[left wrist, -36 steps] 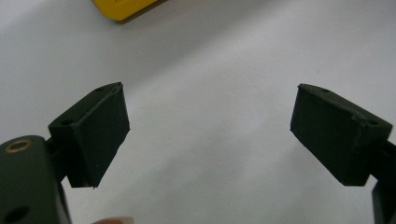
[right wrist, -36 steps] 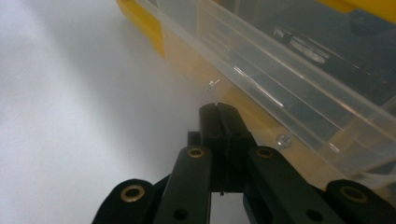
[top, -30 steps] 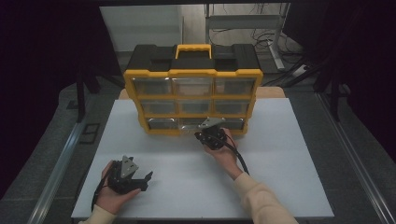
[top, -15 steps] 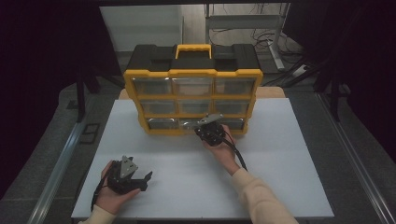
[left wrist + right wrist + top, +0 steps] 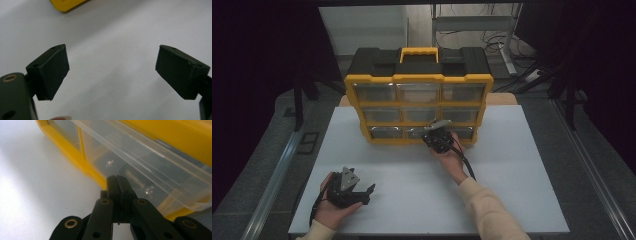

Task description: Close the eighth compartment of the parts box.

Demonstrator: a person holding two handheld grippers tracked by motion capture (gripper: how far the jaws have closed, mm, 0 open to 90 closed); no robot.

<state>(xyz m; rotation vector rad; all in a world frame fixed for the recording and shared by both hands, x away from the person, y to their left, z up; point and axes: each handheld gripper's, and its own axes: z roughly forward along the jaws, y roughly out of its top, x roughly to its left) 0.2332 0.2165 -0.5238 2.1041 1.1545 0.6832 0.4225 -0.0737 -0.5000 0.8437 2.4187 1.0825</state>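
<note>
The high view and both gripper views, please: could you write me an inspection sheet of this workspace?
Surface: white table, bare around the hands.
Job's things: yellow and black organiser with clear drawers stands upright at the far side; a bottom-row drawer juts out slightly, small screws inside.
Clutter: nothing seen.
Grippers: right tool jaws together, at the bottom-row drawer front; whether they pinch its lip cannot be told. Left tool jaws wide apart, low over the near left of the table.
Cables: black cable runs from the right tool along the forearm.
Surroundings: dark floor, metal frame and cables behind.
</note>
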